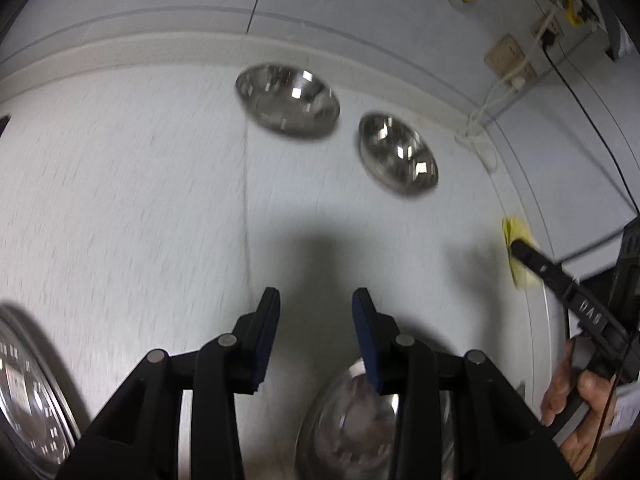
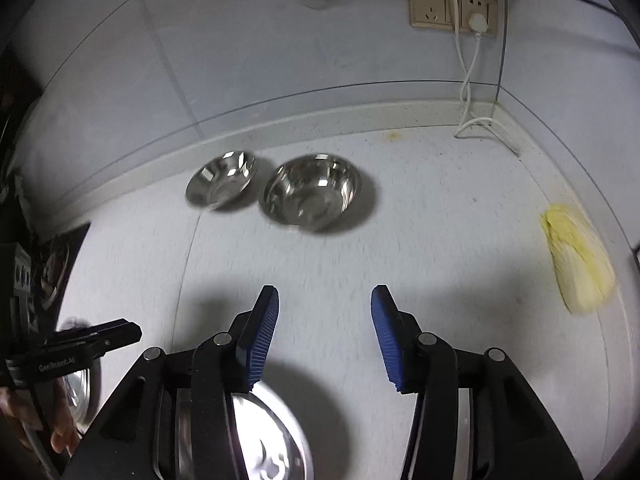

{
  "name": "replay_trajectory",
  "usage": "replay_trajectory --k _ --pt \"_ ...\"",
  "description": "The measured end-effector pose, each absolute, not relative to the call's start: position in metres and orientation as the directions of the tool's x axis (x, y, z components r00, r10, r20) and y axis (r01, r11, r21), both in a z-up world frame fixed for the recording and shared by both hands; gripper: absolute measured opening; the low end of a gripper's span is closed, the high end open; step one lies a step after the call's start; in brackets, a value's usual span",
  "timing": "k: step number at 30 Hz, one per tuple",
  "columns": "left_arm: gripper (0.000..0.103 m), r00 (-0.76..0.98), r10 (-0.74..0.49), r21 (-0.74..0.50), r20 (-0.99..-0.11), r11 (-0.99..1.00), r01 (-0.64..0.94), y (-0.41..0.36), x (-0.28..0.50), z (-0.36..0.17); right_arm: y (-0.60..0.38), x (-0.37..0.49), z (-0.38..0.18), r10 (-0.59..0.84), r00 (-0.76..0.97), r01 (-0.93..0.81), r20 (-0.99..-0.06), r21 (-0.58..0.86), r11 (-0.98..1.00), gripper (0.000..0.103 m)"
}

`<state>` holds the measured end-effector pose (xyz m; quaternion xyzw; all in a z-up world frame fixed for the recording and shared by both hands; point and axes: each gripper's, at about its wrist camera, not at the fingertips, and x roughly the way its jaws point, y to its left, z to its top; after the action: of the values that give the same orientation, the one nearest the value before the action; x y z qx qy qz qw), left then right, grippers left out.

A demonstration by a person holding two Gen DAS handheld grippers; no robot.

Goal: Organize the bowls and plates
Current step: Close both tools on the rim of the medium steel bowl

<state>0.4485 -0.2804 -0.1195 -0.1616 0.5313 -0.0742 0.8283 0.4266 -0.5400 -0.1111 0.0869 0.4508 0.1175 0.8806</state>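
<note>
Two steel bowls stand side by side near the back of the white counter: a wider one (image 1: 287, 99) (image 2: 222, 179) and a deeper one (image 1: 398, 153) (image 2: 311, 193). My left gripper (image 1: 315, 304) is open and empty above the counter, with a steel bowl (image 1: 352, 420) under its right finger and a steel plate (image 1: 28, 392) at the far left edge. My right gripper (image 2: 325, 302) is open and empty, with a steel plate or bowl (image 2: 272, 436) below its left finger. The left gripper also shows in the right wrist view (image 2: 120, 334).
A pale yellow cabbage (image 2: 578, 258) (image 1: 520, 256) lies at the counter's right edge. A raised lip (image 2: 280, 132) runs along the back wall. Wall sockets (image 2: 452, 8) with a white cable (image 2: 468, 92) are at the back right.
</note>
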Motion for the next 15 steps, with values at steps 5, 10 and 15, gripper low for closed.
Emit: replay_trajectory --k 5,10,15 --pt "0.036 0.407 -0.333 -0.382 -0.85 0.923 -0.041 -0.307 0.516 -0.126 -0.54 0.489 -0.126 0.309 0.513 -0.104 -0.801 0.299 0.949 0.046" --pt "0.036 0.383 -0.335 -0.388 -0.861 0.919 -0.069 -0.327 0.571 -0.15 -0.542 0.546 -0.149 0.284 0.486 -0.044 -0.827 0.301 0.953 0.046" --pt "0.036 0.37 -0.323 -0.377 -0.871 0.923 -0.082 -0.341 0.602 -0.174 -0.539 0.578 -0.17 0.28 0.46 -0.022 -0.843 0.304 0.952 0.046"
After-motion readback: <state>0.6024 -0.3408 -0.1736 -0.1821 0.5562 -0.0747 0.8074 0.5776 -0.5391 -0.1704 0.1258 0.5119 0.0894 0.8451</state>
